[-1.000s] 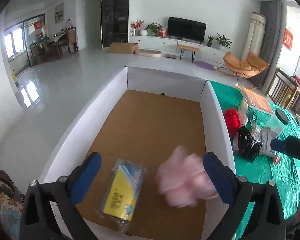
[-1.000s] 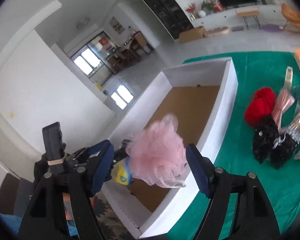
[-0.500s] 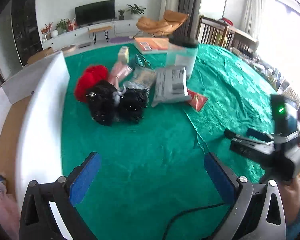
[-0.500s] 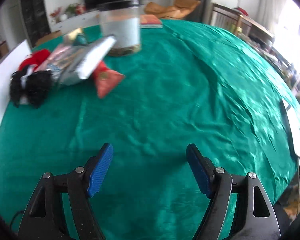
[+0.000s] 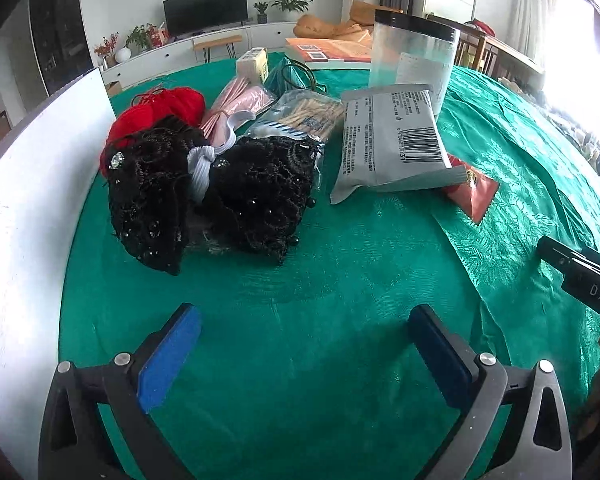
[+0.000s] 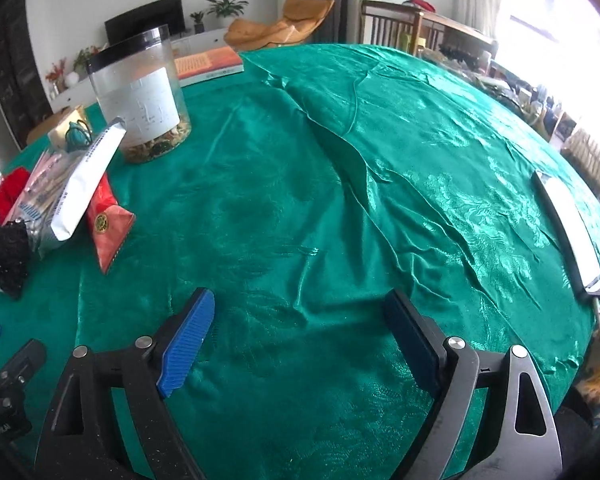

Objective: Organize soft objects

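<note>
A black beaded mesh bundle (image 5: pixel 216 192) tied with a white band lies on the green tablecloth (image 5: pixel 340 272), with a red yarn ball (image 5: pixel 156 114) and a pink pack (image 5: pixel 240 100) behind it. My left gripper (image 5: pixel 304 340) is open and empty, low over the cloth, in front of the black bundle. My right gripper (image 6: pixel 304 332) is open and empty over bare cloth (image 6: pixel 340 200). The black bundle (image 6: pixel 6 256) and red yarn (image 6: pixel 4 192) show at the right wrist view's far left edge.
The white box wall (image 5: pixel 28 200) stands at the left. A grey foil pouch (image 5: pixel 392 140), a red packet (image 5: pixel 476 192), a clear jar with a black lid (image 5: pixel 412 60), a straw pack (image 5: pixel 304 120) and an orange book (image 5: pixel 332 50) lie beyond. A tablet (image 6: pixel 568 232) lies at the right table edge.
One second ago the pink bath pouf hung over the box. Both grippers have swung right away from the box to the tablecloth, and the left has closed in on the black bundle.
</note>
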### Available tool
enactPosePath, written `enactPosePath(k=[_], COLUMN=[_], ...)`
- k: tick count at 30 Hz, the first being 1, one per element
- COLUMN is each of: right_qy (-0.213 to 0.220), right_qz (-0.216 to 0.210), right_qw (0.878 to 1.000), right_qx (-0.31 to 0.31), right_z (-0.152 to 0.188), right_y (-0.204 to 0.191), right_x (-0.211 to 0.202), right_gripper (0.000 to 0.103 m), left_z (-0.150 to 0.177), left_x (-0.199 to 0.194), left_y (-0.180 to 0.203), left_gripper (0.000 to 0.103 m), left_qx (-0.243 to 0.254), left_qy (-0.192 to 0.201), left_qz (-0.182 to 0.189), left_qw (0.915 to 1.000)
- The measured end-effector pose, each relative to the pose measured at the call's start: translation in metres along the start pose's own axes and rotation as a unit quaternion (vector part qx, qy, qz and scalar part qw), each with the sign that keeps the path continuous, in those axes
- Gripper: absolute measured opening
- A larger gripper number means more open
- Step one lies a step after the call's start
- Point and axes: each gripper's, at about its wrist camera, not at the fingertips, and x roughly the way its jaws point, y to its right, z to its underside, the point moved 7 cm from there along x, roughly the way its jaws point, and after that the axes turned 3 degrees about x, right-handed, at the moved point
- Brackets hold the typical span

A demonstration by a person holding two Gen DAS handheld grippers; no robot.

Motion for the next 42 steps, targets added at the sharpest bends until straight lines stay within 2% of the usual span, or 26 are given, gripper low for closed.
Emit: enactPosePath(k=[5,8,12,42], right_qy=[-0.008,-0.021,-0.007,-0.007], right_qz=[0.007,0.017,0.032,0.027], right_qw=[1.000,0.999,0.999,0.999], right_qx=[0.002,0.019,0.030,0.035], right_z=[0.008,-0.011,-0.031,-0.032], right_y=[-0.024,-0.030,-0.034,-0.033], right_x=[-0.014,0.002,0.018,0.011], right_gripper=[0.094,0.094,0.098,0.098], left_z=[-0.002,-0.001,-0.001,0.002], left_x=[0.001,0.001,0.002,0.000], left_y=[0.001,0.001,0.001,0.000], left_gripper=[0.103,0.103,0.103,0.103], left_qx=[0.000,0.000,0.000,-0.004], left_qy=[0.000,0.000,0.000,0.001], left_qz=[-0.001,-0.001,-0.001,-0.002], left_qw=[1.0000,1.0000,1.0000,1.0000])
